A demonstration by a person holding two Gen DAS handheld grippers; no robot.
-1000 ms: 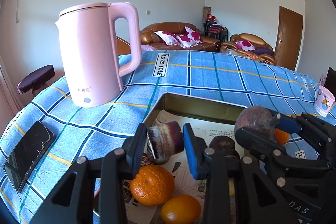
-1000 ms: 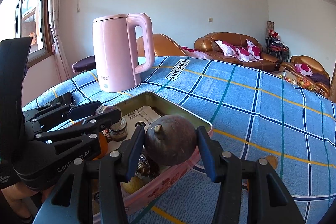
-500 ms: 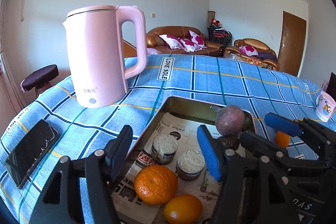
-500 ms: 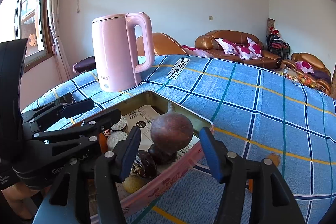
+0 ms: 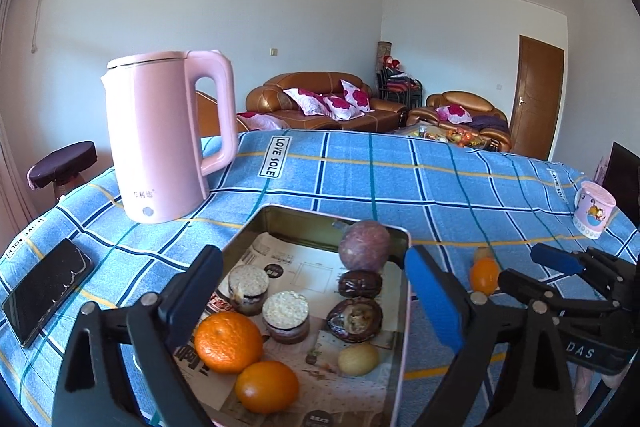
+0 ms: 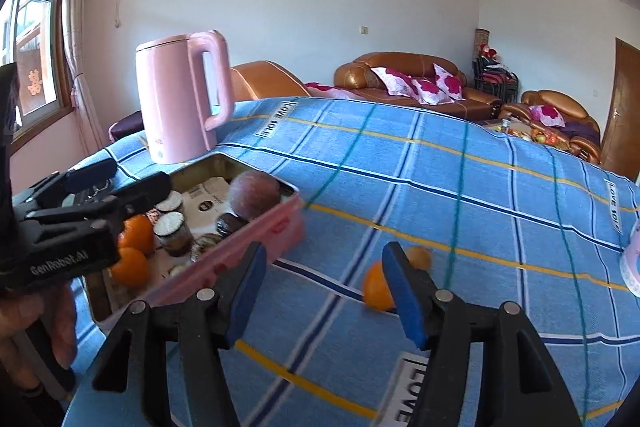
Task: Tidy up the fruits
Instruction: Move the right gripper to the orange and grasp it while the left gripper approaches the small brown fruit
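Left wrist view: left tool (image 5: 316,291) opening, nothing between — right tool (image 6: 324,291) apart, empty, over tablecloth (image 6: 460,187).

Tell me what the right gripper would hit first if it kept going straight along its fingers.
Probably the blue checked tablecloth: the right gripper is empty, angled down at bare cloth. The loose orange sits just right of that line, partly behind one finger, so it might be clipped; depth is unclear.
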